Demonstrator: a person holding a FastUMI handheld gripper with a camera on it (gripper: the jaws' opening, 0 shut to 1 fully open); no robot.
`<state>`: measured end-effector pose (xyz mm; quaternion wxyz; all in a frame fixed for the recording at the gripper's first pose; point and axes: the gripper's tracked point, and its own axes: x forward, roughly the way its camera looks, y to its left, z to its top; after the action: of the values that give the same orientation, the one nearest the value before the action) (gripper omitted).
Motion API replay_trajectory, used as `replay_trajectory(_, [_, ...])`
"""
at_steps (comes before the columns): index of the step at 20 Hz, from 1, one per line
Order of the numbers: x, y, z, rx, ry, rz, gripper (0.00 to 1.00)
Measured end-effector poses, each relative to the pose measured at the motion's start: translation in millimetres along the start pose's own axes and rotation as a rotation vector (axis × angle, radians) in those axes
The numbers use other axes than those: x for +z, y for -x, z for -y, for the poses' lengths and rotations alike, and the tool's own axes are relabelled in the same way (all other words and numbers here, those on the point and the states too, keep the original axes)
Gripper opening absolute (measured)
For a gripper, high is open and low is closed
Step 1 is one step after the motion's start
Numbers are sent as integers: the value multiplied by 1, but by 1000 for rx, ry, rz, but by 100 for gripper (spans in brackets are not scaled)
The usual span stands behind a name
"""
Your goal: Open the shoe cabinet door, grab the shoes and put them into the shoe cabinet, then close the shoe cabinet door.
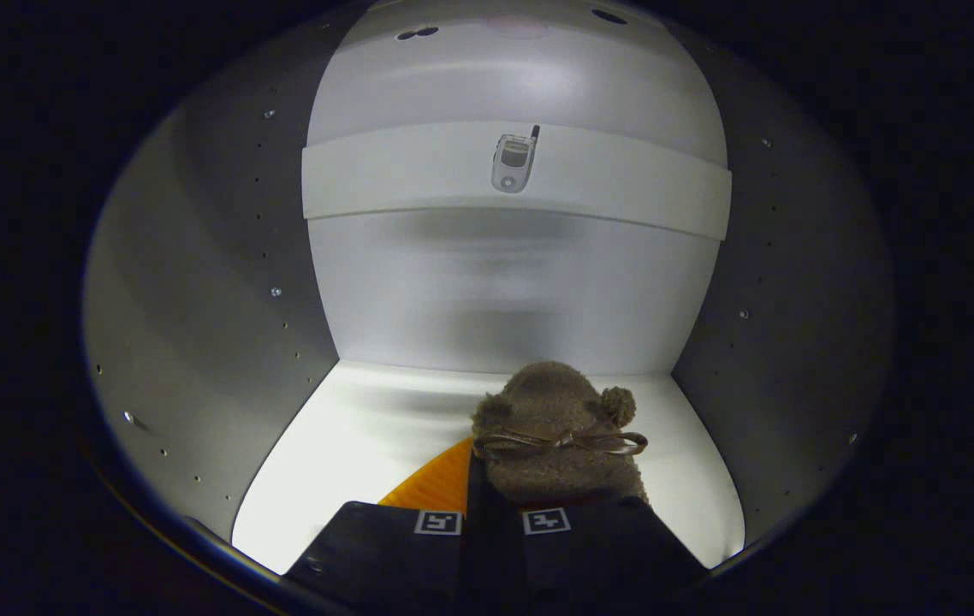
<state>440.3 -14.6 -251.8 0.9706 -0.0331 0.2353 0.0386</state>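
I am looking into the open white shoe cabinet (pixel 196 325). A brown fuzzy shoe (pixel 555 411) with a thin bow and an orange sole (pixel 440 483) sticks out just ahead of my fingers, inside the lower compartment and over its white floor (pixel 350 436). My gripper (pixel 491 513) is shut on the shoe's near end, with the fingers close together. Whether the shoe rests on the floor or hangs just above it I cannot tell. The heel end is hidden behind the fingers.
A white shelf (pixel 624 192) crosses the cabinet above the shoe, and a small silver flip phone (pixel 513 161) lies on it. Grey side walls (pixel 778 325) with rows of peg holes close in left and right. The back wall (pixel 504 291) stands beyond the shoe.
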Motion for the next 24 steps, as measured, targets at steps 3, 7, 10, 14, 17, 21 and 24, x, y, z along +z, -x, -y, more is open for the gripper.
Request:
replay_trajectory(3, [-4,0,-7,8,-2,-16,32])
replay_trajectory(7, [-4,10,-21,31,-29,4,64])
replay_trajectory(10, [-2,21,-25,22,-35,28,94])
replay_trajectory(14, [3,40,-31,5,-27,49,98])
replay_trajectory(17, [6,55,-27,-22,-32,65,98])
replay_trajectory(21, [7,78,-21,-35,-59,82,98])
replay_trajectory(24, [2,106,-16,-48,-73,83,98])
